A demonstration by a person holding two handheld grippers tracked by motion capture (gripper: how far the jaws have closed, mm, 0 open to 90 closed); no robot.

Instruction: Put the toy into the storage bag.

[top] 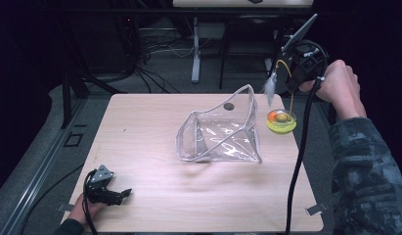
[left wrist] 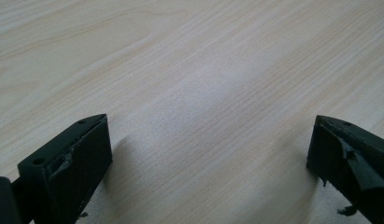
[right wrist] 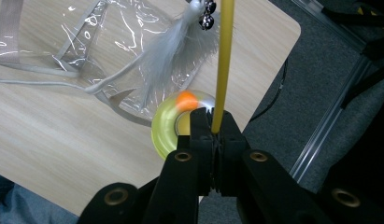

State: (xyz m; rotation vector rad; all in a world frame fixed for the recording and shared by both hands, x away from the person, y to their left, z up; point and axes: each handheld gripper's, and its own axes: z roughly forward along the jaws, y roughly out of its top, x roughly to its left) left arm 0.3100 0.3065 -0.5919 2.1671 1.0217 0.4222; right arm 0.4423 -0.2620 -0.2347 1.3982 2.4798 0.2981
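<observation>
My right gripper (right wrist: 212, 122) pinches the yellow wand (right wrist: 224, 60), its feather (right wrist: 173, 51) blurred overhead; my left gripper (left wrist: 208, 154) gapes empty.

In the right gripper view, the thin yellow wand (right wrist: 224, 60) runs off the top edge, and the right tool (right wrist: 212, 122) pinching it hides part of the round yellow-green base with an orange ball (right wrist: 167, 128). The clear plastic pouch with grey trim (right wrist: 49, 32) is cut off at the top and left edges. In the high view, the grey feather (top: 270, 87) is too small and blurred to make out.
</observation>
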